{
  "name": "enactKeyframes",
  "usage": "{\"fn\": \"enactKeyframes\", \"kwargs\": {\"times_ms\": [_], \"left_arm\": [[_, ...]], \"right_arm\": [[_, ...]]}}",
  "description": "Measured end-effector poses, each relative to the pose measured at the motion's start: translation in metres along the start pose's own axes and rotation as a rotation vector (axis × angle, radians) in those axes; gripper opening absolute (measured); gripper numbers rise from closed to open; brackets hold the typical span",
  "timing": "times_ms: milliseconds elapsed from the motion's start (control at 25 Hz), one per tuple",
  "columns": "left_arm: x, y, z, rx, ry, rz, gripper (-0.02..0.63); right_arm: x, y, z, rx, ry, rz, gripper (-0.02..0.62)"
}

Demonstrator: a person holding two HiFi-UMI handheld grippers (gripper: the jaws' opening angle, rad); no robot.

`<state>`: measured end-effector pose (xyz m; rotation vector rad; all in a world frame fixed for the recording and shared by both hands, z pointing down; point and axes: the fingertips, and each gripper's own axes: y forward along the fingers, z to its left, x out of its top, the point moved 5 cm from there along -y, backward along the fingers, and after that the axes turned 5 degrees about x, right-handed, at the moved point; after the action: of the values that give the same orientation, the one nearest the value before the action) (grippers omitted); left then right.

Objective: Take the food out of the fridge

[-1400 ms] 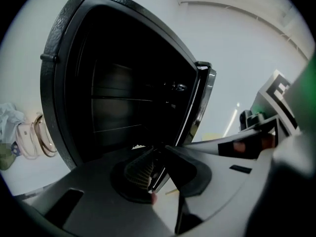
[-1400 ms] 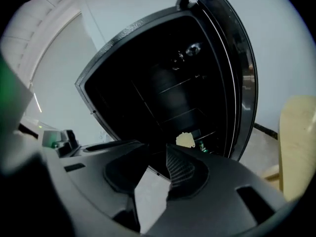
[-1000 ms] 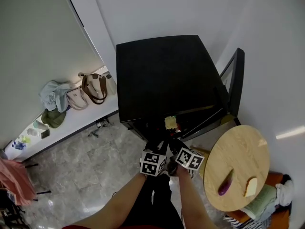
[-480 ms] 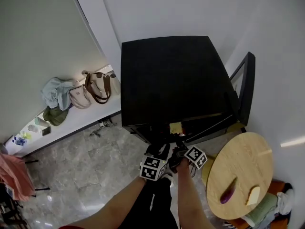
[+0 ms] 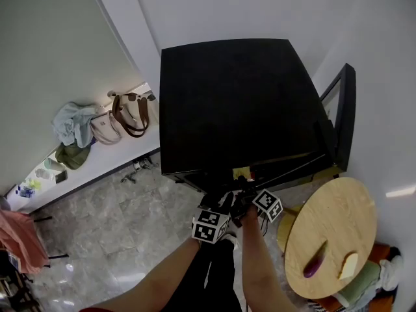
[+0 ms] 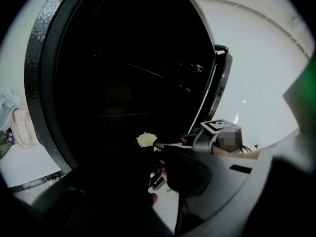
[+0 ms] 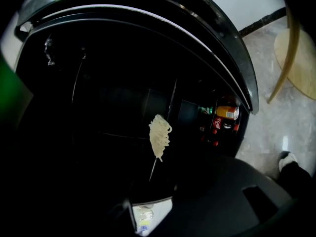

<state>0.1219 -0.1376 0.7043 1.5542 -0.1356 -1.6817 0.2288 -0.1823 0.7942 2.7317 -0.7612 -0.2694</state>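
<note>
In the head view, the left tongs [image 5: 220, 203] and right tongs [image 5: 243, 192] are held at the mouth of the open fridge [image 5: 227, 103], where the noodle block [image 5: 242, 173] sits just inside. In the left gripper view, the left tongs are seen spread, with nothing gripped. In the right gripper view, the right tongs have just been opened wide, probably to take the noodle block, which is lined up ahead and untouched.

Ahead of the left hand-held gripper [image 5: 224, 201], the fridge [image 5: 234, 103] is showing black and the food [image 5: 242, 173] pale yellow. Right of it, the light-wood bench [image 5: 331, 220] is carrying a purple aubergine [image 5: 315, 260]; the floor [image 5: 123, 226] is showing grey marbling.
</note>
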Motion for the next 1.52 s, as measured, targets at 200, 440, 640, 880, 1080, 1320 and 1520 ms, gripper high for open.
{"fn": "enactKeyframes", "kwargs": {"times_ms": [200,440,640,880,1080,1320,1520], "left_arm": [[-0.005,0.001,0.003,-0.012,-0.001,-0.008,0.051],[-0.013,0.000,0.010,-0.002,-0.016,0.000,0.051],[-0.020,-0.002,0.014,0.004,-0.024,0.014,0.051],[-0.020,0.001,0.015,0.006,-0.033,0.013,0.051],[-0.020,0.001,0.014,0.003,-0.035,0.011,0.051],[-0.021,0.000,0.011,-0.002,-0.027,0.012,0.051],[-0.019,0.000,0.009,-0.004,-0.022,0.004,0.051]], "right_arm": [[0.007,0.010,-0.009,0.015,0.064,-0.003,0.158],[0.013,0.018,-0.015,0.000,0.085,-0.003,0.158],[0.014,0.021,-0.011,0.026,0.079,-0.025,0.114],[0.018,0.019,-0.006,0.075,0.058,-0.054,0.066],[0.016,0.017,0.001,0.113,0.041,-0.048,0.055],[0.014,0.012,0.006,0.161,0.039,-0.047,0.054],[0.013,0.008,0.011,0.196,0.037,-0.046,0.054]]}}
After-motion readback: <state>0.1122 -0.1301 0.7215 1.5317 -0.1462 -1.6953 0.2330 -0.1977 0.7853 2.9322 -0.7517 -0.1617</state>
